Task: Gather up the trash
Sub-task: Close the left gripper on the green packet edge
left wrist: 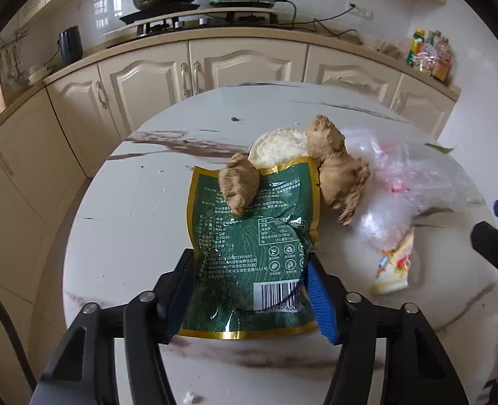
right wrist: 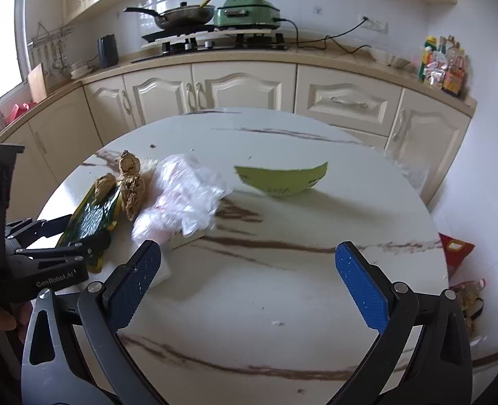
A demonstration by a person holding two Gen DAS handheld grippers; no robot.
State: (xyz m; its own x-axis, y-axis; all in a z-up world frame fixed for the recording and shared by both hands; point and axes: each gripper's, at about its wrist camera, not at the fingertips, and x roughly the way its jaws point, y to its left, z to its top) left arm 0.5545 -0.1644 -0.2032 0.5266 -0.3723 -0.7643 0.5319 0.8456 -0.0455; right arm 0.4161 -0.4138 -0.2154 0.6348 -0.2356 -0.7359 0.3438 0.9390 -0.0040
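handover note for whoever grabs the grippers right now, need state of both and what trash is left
Left gripper: jaws closed on the near end of the green packet, which lies on the table with ginger pieces resting on it.
Right gripper: open, empty, over bare table.
Done: nothing cleared yet.
Left: green packet, clear plastic bag, small yellow wrapper, green paper scrap.

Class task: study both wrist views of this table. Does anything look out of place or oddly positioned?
Yes. Two ginger pieces rest on the green wrapper pinched in the left gripper, so lifting could tip them. A green paper scrap lies curled.
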